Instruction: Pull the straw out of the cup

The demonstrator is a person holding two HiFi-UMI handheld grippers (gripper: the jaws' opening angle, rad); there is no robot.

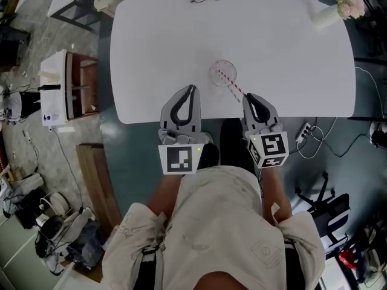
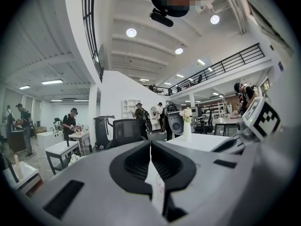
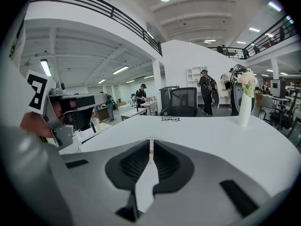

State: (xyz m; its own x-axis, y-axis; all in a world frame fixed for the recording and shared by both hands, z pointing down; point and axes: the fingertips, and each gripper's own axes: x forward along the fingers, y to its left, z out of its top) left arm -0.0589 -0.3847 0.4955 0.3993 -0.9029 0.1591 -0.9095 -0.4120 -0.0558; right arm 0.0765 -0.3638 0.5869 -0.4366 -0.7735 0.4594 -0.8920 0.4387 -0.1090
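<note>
At the table [image 1: 272,41] edge, right gripper [image 1: 248,96] pinches the straw [image 1: 233,84] (cup [image 1: 222,72] just beyond); left gripper [image 1: 191,89] pressed together, empty.

1. The cup [image 1: 223,73] is standing upright on the white desk [image 1: 284,59]. It is a clear, round tumbler seen from above, sitting around the desk's middle and somewhat toward its 6 o'clock edge.
2. The straw [image 1: 233,86], striped red and white, is leaning out of the cup between 4 and 5 o'clock. Its lower end is resting inside the cup and its upper part is passing over the rim.
3. The straw's upper end is sitting between the jaws of the right tongs [image 1: 248,97], which are pinching it.
</note>
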